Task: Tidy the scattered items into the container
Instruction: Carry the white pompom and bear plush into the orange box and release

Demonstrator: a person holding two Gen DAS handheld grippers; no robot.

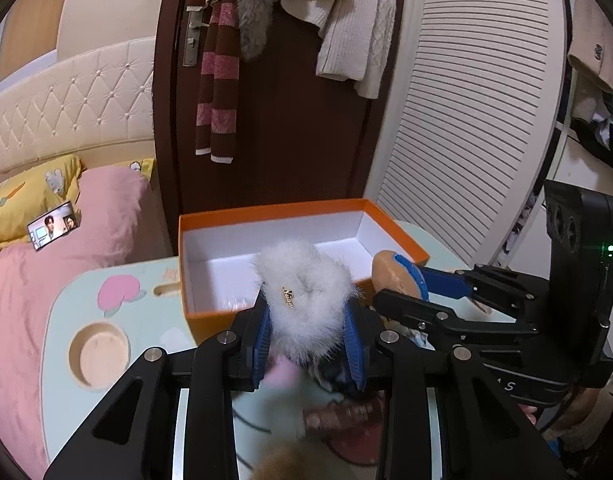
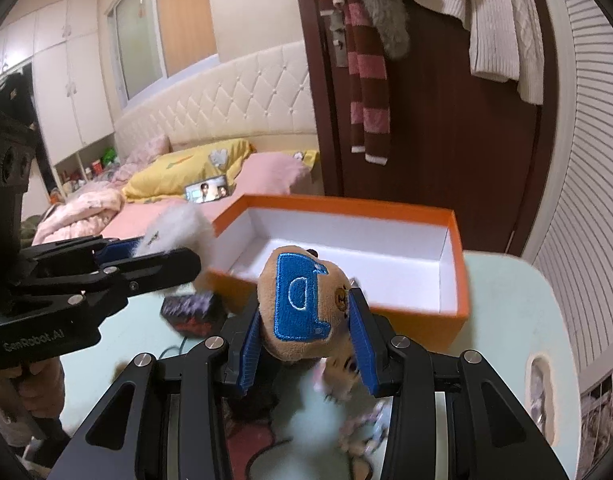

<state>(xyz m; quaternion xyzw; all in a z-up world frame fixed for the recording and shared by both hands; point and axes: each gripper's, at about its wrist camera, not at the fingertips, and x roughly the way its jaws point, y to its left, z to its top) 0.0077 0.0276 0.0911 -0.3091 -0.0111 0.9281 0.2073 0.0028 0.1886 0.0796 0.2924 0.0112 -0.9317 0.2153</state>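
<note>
— Table (image 1: 58,320), pale green with cartoon print, carries everything. What stands on it?

— One orange box (image 1: 210,316), open, white inside, nothing visible in it. It sits at the far middle of the table, in front of a dark brown door (image 1: 274,120) hung with clothing.

— Left gripper (image 1: 311,334)?

— Jaws partly closed, blue pads pressed on both sides of a white fluffy item (image 1: 306,292) bearing a small gold tag. The item is raised at the near wall of the box, its top overlapping the box opening in the left wrist view.

— Right gripper (image 2: 308,344)?

— Jaws likewise partly closed, clamped on a tan plush toy (image 2: 302,304) with a blue embroidered patch. It is held just short of the box's near wall.

— Remaining items?

— A dark patterned pouch (image 2: 192,312) lies on the table at the near left of the box. Blurred pink and brown items lie below the grippers; I cannot tell what they are.
</note>
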